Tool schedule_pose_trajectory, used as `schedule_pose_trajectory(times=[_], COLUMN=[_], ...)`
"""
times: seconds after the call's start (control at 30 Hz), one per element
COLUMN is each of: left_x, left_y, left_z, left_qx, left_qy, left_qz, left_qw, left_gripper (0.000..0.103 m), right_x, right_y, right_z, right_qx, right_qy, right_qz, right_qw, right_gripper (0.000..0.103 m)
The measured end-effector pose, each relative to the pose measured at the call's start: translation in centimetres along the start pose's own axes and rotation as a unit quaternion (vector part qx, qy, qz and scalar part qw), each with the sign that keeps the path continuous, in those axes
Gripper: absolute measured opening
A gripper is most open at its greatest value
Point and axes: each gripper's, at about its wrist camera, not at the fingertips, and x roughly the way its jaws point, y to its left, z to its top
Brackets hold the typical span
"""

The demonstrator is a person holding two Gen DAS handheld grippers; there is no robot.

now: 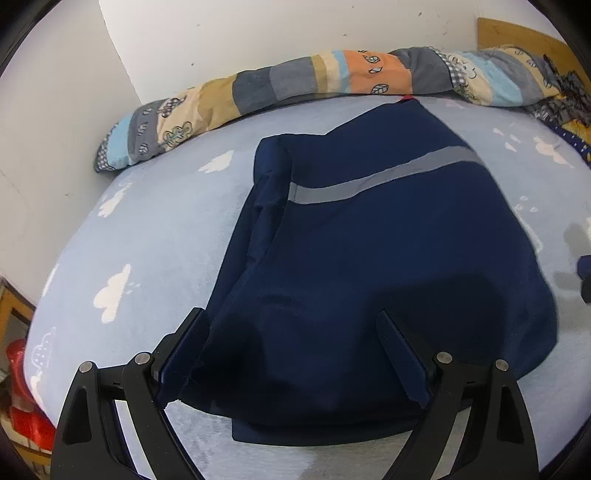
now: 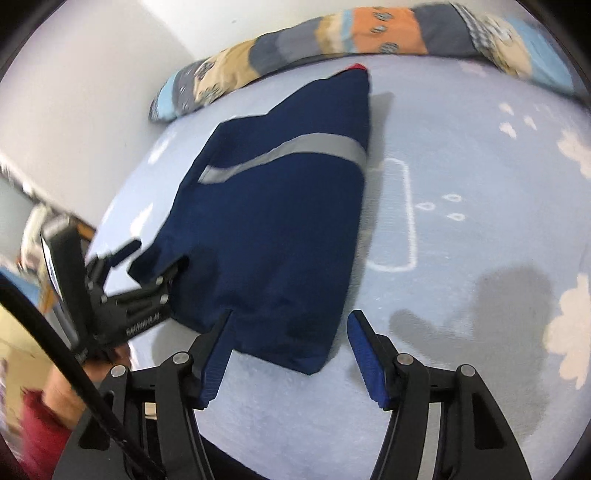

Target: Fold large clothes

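A navy garment (image 1: 369, 258) with a grey reflective stripe lies folded on the pale blue bed sheet (image 1: 147, 229). In the left wrist view my left gripper (image 1: 290, 312) stands open wide over the garment's near edge, and the cloth runs between its fingers without being pinched. The right wrist view shows that gripper (image 2: 160, 254) at the garment's (image 2: 280, 221) near left corner. My right gripper (image 2: 291, 313) is open around the near right corner. Its left finger (image 2: 218, 350) overlaps the hem and its right finger (image 2: 365, 354) stands clear on the sheet.
A rolled patchwork quilt (image 1: 295, 81) lies along the white wall behind the garment. A wooden headboard (image 1: 517, 33) is at the back right. A red object (image 1: 26, 398) sits off the bed's left side. A hand in a red sleeve (image 2: 44, 424) holds the left gripper.
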Motion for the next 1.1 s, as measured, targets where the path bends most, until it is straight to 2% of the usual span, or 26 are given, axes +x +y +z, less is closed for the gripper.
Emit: schedule_pose_trajectory(times=[0.07,0.13,0.23,0.27,0.33,0.43,0.47,0.5,0.57,0.67,0.8,0.87,0.97,1.03,1.1], left_x=[-0.5,-0.9,-0.7,-0.2,0.9,4.0,5.5,6.4,7.7,9.2,10.4,11.3,12.3,12.6,13.0], left_y=[1.4,3.6,7.3,9.3,11.6,14.7,15.4,15.6,15.6,15.6,15.6,15.6,15.2,14.7,14.2], left_z=[0.6,1.2,1.3,1.1,0.6,-0.6,-0.9,-1.1,-1.1,-0.6,-0.3,-0.2,0.5,1.3,1.9], left_qx=[-0.033,-0.087,-0.176,-0.221,-0.276,-0.356,-0.379,-0.388,-0.395,-0.400,-0.410,-0.417,-0.406,-0.388,-0.367], left_qy=[-0.003,-0.010,-0.009,-0.002,0.013,0.060,0.081,0.094,0.110,0.124,0.128,0.134,0.141,0.149,0.162], left_qz=[-0.031,-0.062,-0.102,-0.120,-0.148,-0.211,-0.247,-0.267,-0.286,-0.293,-0.311,-0.322,-0.329,-0.334,-0.330], left_qw=[0.9990,0.9943,0.9790,0.9679,0.9496,0.9084,0.8882,0.8771,0.8658,0.8595,0.8477,0.8393,0.8411,0.8459,0.8547], left_gripper=[0.091,0.091,0.092,0.092,0.092,0.092,0.092,0.092,0.092,0.092,0.092,0.093,0.098,0.103,0.103], right_x=[-0.3,-0.6,-0.8,-0.8,-0.9,-0.4,-0.2,0.2,1.0,2.1,3.1,3.5,4.0,4.4,4.9], right_y=[-1.0,-1.8,-3.0,-3.4,-4.1,-4.9,-5.1,-5.3,-5.4,-5.9,-6.3,-6.6,-7.3,-7.9,-8.4], right_z=[0.6,1.4,2.2,2.5,2.8,3.2,3.4,3.7,4.1,4.6,5.3,5.6,6.2,6.6,6.8], right_qx=[0.025,0.038,0.052,0.059,0.071,0.096,0.101,0.108,0.115,0.129,0.128,0.131,0.136,0.139,0.141], right_qy=[-0.005,-0.012,-0.022,-0.025,-0.026,-0.026,-0.025,-0.022,-0.017,-0.012,-0.008,-0.008,-0.009,-0.009,-0.004], right_qz=[0.018,0.025,0.023,0.025,0.039,0.071,0.078,0.092,0.104,0.121,0.118,0.117,0.118,0.119,0.124], right_qw=[1.000,0.999,0.998,0.998,0.996,0.992,0.991,0.990,0.988,0.984,0.985,0.984,0.984,0.983,0.982], right_gripper=[0.067,0.067,0.067,0.068,0.068,0.071,0.072,0.072,0.072,0.072,0.072,0.072,0.072,0.072,0.072])
